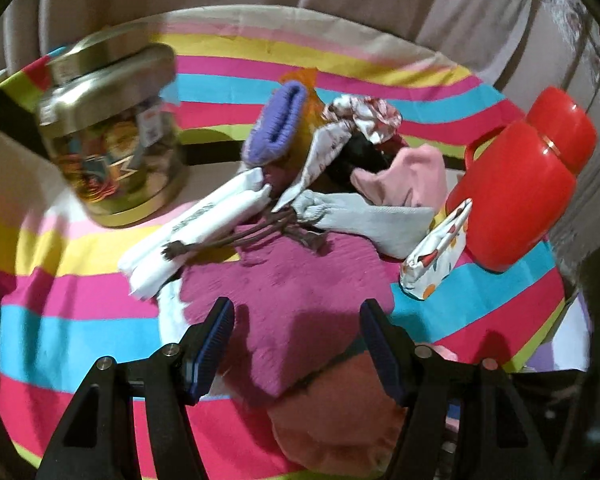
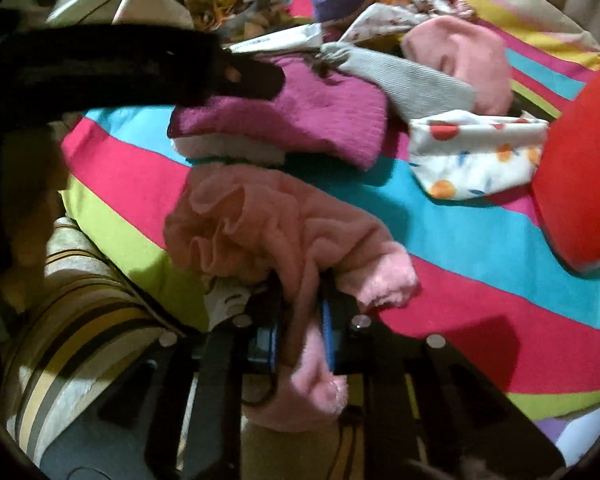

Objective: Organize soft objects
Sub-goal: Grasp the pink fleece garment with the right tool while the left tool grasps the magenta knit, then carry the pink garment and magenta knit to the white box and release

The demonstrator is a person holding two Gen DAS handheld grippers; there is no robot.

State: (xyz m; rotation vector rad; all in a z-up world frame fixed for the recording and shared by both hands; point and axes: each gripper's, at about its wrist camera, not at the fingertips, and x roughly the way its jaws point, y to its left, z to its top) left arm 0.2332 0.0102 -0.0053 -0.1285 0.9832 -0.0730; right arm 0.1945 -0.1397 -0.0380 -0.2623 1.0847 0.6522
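A pile of soft things lies on the striped cloth [image 1: 80, 320]: a magenta knit piece [image 1: 296, 288], a grey sock [image 1: 372, 220], a purple cuff [image 1: 276, 124], a pale pink cloth [image 1: 408, 172], a white pouch [image 1: 204, 224] and a floral pouch [image 1: 436, 256]. My left gripper [image 1: 296, 340] is open just above the magenta piece. My right gripper [image 2: 300, 320] is shut on a fluffy pink cloth [image 2: 268, 224] near the table's front edge. The pink cloth also shows low in the left wrist view [image 1: 336, 412]. The magenta piece [image 2: 300, 116] lies just beyond it.
A gold-lidded jar [image 1: 112, 132] stands at the back left. A red jug [image 1: 524, 184] stands at the right, close to the floral pouch [image 2: 476, 156]. A striped cushion [image 2: 80, 332] sits below the table edge. The left gripper's black arm [image 2: 120, 68] crosses the right wrist view.
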